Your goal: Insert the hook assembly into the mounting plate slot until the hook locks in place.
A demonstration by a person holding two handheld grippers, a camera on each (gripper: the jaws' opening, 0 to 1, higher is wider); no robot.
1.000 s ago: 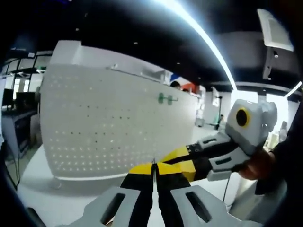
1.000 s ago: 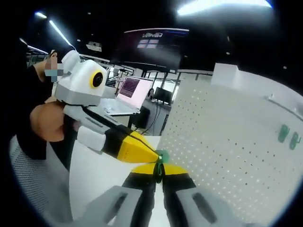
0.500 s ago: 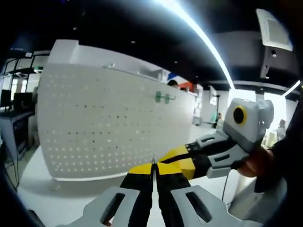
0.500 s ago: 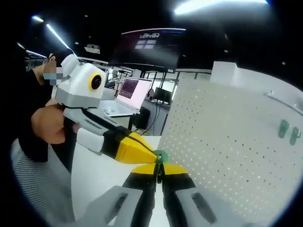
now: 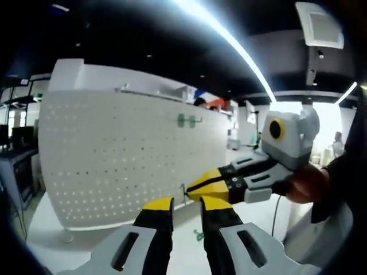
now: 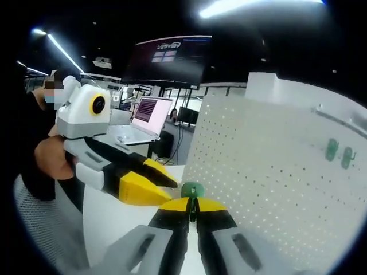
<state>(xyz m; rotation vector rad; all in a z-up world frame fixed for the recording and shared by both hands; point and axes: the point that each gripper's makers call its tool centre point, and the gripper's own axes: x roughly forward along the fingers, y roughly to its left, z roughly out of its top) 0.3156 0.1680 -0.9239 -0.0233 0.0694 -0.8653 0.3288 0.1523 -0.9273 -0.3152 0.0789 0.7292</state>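
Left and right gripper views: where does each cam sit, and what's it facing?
Left gripper view: rides the left gripper, jaws open, facing the white pegboard with green hooks; right gripper and hand enter from the right.
Right gripper view: rides the right gripper, shut on a green hook piece, facing the pegboard; left gripper and hand at left.
Shared: pegboard, mounted hooks, both grippers.
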